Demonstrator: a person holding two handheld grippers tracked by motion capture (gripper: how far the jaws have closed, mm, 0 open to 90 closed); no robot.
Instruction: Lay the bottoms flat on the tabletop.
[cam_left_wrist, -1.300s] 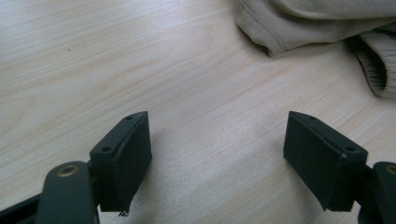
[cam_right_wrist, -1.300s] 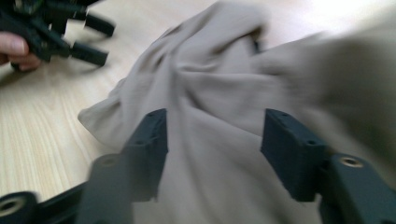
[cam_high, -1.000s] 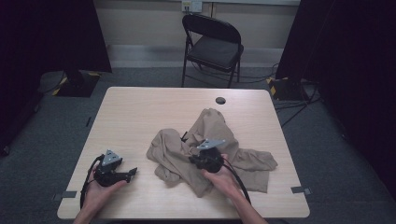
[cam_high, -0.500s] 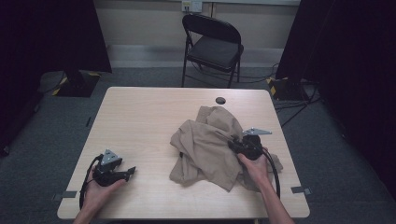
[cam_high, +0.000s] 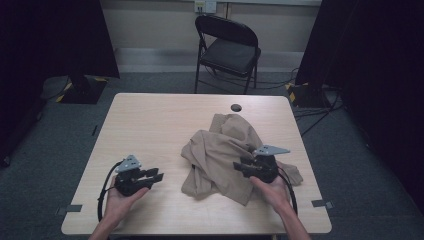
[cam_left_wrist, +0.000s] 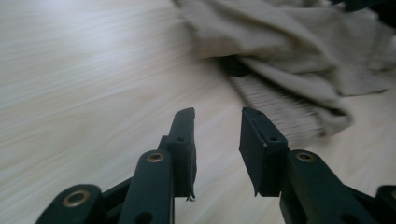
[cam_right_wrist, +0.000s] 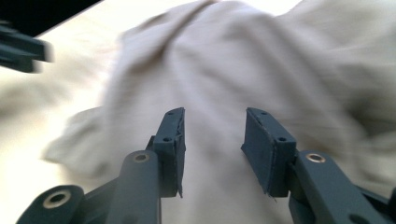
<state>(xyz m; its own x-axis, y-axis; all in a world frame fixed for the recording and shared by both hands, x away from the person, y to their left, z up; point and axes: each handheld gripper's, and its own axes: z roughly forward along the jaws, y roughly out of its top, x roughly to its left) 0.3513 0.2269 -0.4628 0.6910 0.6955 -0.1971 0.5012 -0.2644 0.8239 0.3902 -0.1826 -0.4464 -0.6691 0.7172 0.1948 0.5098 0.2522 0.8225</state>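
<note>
A pale wooden tabletop (cam_high: 150, 130) fills the lower middle of the high view. A crumpled tan cloth (cam_high: 222, 150) lies on its right half, and a small dark round cap (cam_high: 236, 107) sits near the far edge.

high view dim, dark room edges, table (cam_high: 150, 120) evenly lit from above, soft shadows, both gripper views brighter, heavy motion blur on cloth (cam_right_wrist: 243, 60), jaws sharp, far corners smeared

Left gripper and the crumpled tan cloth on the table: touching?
Apart. In the high view the left gripper sits over bare wooden table, a strip of tabletop between it and the crumpled tan cloth. The left gripper view shows nothing between its jaws.
</note>
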